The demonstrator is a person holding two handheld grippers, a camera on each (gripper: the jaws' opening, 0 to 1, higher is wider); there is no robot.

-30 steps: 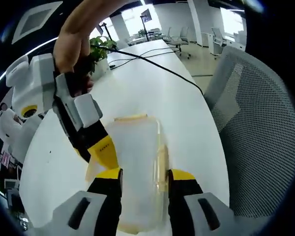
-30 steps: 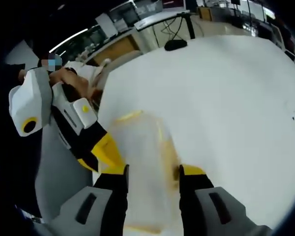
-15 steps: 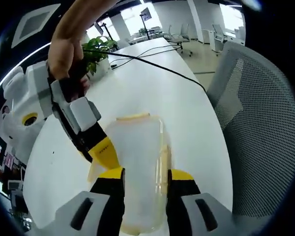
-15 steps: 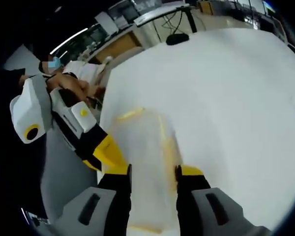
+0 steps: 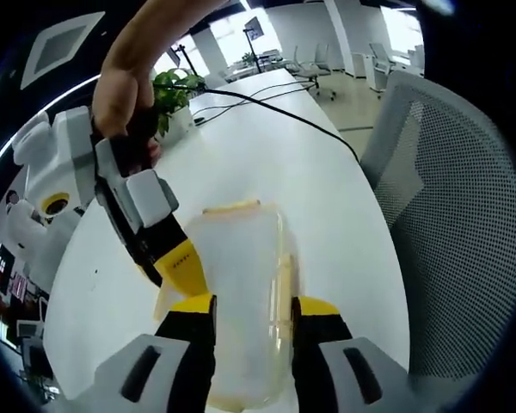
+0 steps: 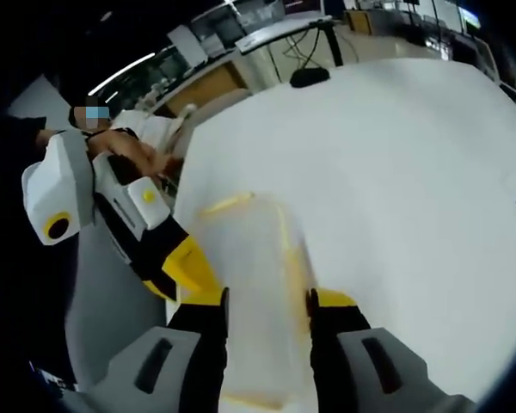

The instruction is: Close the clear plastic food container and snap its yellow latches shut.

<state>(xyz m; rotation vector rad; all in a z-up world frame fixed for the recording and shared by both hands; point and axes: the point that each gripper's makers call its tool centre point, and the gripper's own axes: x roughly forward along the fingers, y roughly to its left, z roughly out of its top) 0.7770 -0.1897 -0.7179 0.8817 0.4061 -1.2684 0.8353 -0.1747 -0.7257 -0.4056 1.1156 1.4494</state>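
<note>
Little has moved since the earlier pictures: both cameras have swayed slightly, while the clear plastic food container (image 5: 241, 292) lies on the white worktop (image 5: 267, 155) as before, lid down, straddled by both tools.

From the left gripper view, the left hand-held gripper (image 5: 251, 311) has its jaws parted about the container's width, one yellow tip at each long side; whether they press the walls I cannot tell. The right hand-held gripper (image 5: 174, 262) slants in from the left, held by a hand (image 5: 129, 90), its yellow tip against the container's left edge. A yellow latch (image 5: 230, 206) shows on the far short end and another latch (image 5: 285, 284) along the right side. The worktop's right edge runs just beside the container, with a mesh office chair (image 5: 456, 241) close beyond it. Farther along the worktop, a black cable (image 5: 275, 112) and a potted plant (image 5: 174, 90) sit, with bare surface between.

From the right gripper view, open worktop spreads to the right.
</note>
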